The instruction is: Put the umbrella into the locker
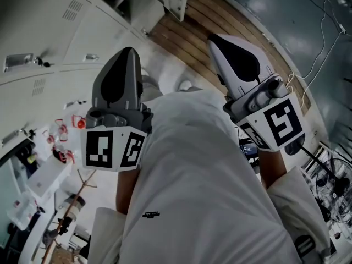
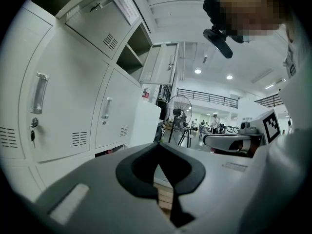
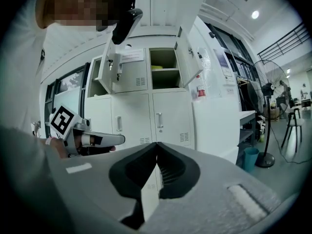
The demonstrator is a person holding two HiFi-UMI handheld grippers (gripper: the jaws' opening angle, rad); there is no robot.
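My left gripper (image 2: 157,155) and right gripper (image 3: 156,147) are both pinched together, empty. White steel locker bank (image 3: 168,113) ahead, its upper compartment (image 3: 163,79) open. No umbrella visible: inside already, or elsewhere.

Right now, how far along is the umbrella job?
Done: one white metal locker stands open, with a pale yellow-green thing on its shelf; whether that is the umbrella I cannot tell. In hand: nothing, the left tool and right tool are both shut and empty. Left: unclear, no umbrella shows elsewhere.
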